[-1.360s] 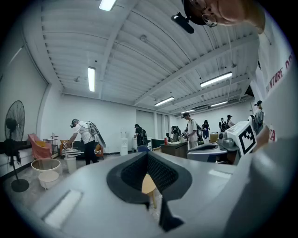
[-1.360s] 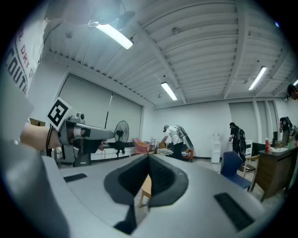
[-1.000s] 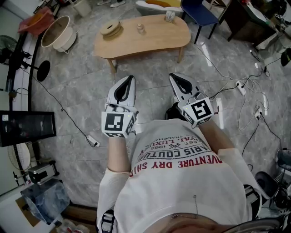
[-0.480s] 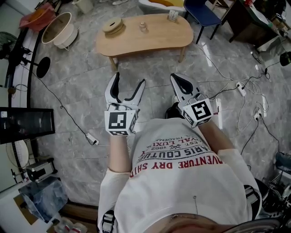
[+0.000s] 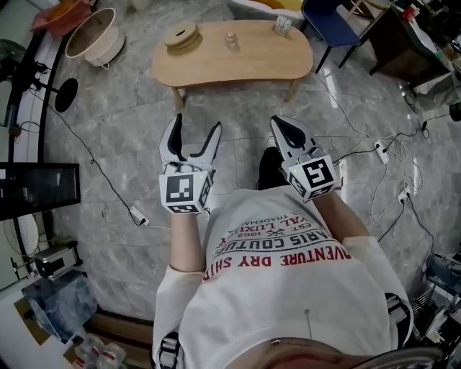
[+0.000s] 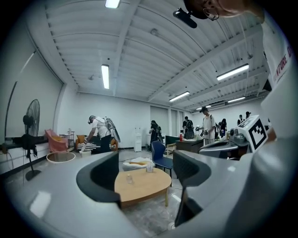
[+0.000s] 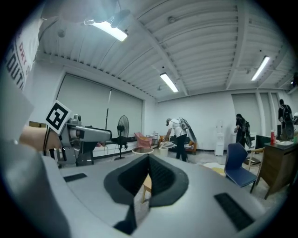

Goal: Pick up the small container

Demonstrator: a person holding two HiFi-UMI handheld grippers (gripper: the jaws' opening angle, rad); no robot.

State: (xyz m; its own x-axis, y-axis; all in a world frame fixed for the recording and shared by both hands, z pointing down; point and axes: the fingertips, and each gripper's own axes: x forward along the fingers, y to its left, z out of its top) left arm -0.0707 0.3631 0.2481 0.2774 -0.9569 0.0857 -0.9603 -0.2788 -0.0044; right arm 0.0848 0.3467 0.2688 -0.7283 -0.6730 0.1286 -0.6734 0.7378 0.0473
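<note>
The small clear container [image 5: 231, 41] sits on the rounded wooden desk [image 5: 252, 65], well ahead of the left tongs [image 5: 196, 126], just opened and empty, and the closed right tongs [image 5: 282, 124].

We count one table [image 5: 252, 63] bearing three things: one round spool [image 5: 180, 34], one small container [image 5: 231, 41] and one small box [image 5: 282, 26]. We hold two tongs, the left tongs [image 5: 197, 124] and the right tongs [image 5: 279, 122].

The small container [image 5: 231, 41] on the tabletop [image 5: 252, 61] is too small in the head view to tell its shape or contents. In the right gripper view the right tongs [image 7: 148, 162], pressed together, hide all but a sliver of that tabletop. The top edge cuts off the blue chair [image 5: 328, 18].
</note>
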